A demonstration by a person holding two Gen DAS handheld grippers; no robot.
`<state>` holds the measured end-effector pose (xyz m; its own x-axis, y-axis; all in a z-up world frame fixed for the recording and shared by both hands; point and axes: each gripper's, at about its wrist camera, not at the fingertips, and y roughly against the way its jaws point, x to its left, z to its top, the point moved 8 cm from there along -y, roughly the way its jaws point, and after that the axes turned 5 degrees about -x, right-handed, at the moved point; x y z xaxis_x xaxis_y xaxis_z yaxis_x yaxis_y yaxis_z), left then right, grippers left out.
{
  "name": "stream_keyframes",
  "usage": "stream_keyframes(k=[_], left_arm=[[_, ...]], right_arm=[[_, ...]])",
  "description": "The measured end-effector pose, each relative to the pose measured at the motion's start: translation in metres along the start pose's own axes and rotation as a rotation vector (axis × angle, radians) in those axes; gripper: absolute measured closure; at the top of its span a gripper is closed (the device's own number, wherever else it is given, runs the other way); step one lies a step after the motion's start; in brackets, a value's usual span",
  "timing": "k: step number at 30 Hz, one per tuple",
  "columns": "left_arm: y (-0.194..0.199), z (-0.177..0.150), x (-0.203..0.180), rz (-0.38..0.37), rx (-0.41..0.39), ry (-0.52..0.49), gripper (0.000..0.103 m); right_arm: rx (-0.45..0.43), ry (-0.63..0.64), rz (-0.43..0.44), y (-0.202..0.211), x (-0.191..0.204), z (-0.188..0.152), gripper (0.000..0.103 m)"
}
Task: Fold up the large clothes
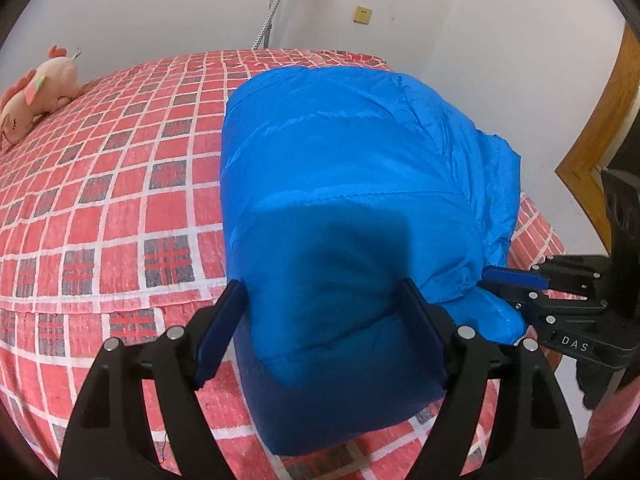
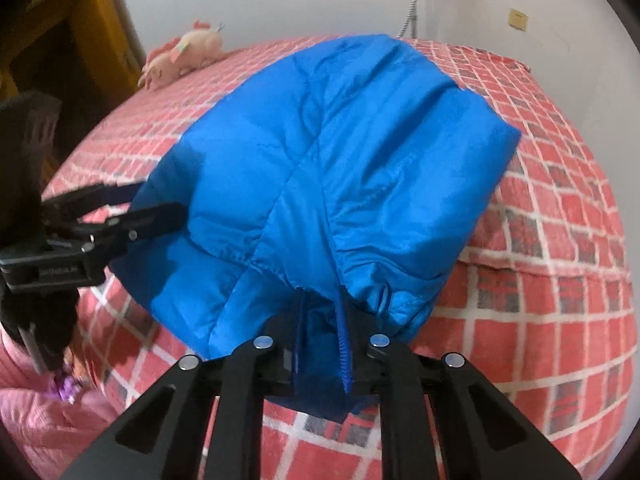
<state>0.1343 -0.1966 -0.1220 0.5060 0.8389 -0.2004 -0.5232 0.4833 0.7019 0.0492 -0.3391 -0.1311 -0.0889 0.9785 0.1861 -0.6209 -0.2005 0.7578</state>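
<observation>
At the bottom of the left wrist view, the left tongs (image 1: 320, 328) stand wide, their pads on either side of the near end of the folded blue puffer jacket (image 1: 344, 184); whether they press it is unclear. In the right wrist view, the right tongs (image 2: 320, 344) are nearly closed, pinching the jacket's gathered edge at bottom centre. The jacket fills mid-frame on the red checked bed (image 1: 120, 200). A pink plush toy (image 1: 36, 92) lies far at upper left.
</observation>
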Motion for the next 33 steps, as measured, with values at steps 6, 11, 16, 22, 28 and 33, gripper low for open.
stream_keyframes(k=[6,11,16,22,28,33], left_arm=[[0.003,0.009,0.005,-0.04,0.042,0.037,0.026],[0.019,0.045,0.009,-0.041,-0.021,0.044,0.029],[0.011,0.088,-0.001,-0.05,-0.065,0.031,0.029],[-0.038,0.1,-0.014,-0.069,0.023,0.044,0.032],[-0.072,0.091,-0.006,-0.084,0.08,0.059,0.031],[-0.079,0.092,-0.001,-0.092,0.12,0.084,0.032]], right_arm=[[0.008,-0.009,0.032,0.017,0.0,0.013,0.09],[-0.077,-0.023,0.068,0.047,0.001,0.056,0.088],[-0.118,-0.033,-0.009,0.036,-0.015,0.105,0.087],[-0.06,-0.119,-0.108,-0.013,-0.057,0.119,0.087],[-0.011,-0.206,-0.059,-0.05,-0.077,0.094,0.091],[-0.003,-0.252,-0.028,-0.053,-0.08,0.091,0.091]])
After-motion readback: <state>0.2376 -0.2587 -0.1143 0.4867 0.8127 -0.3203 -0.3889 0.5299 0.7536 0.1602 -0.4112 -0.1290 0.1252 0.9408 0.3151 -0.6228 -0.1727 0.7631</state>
